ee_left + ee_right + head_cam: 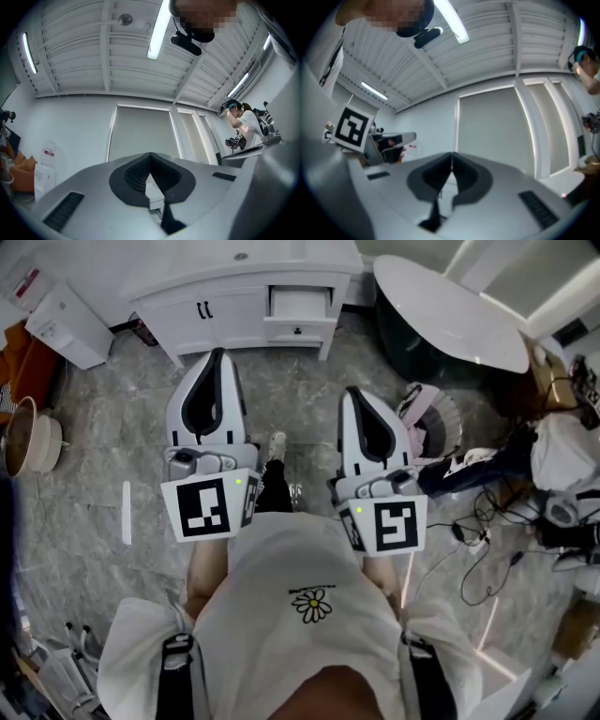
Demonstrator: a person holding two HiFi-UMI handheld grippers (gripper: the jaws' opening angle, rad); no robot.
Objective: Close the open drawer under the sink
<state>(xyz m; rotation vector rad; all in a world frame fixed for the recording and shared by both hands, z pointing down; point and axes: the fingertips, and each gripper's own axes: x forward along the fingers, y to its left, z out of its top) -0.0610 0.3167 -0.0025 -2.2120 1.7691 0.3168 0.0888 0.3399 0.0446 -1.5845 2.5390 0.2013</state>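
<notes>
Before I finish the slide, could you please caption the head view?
Shut and empty, the left gripper and right gripper point toward the open drawer of the white vanity.

Head camera looked steeply down from above the person. Left gripper [218,354] and right gripper [352,392] sat close below it, the vanity cabinet [234,306] far off at the top edge. Each gripper camera rode just behind its own jaws, tilted up at wall and ceiling. Both shared the pale window blind [140,133]. Right gripper view also caught the left gripper's marker cube [350,129].
</notes>
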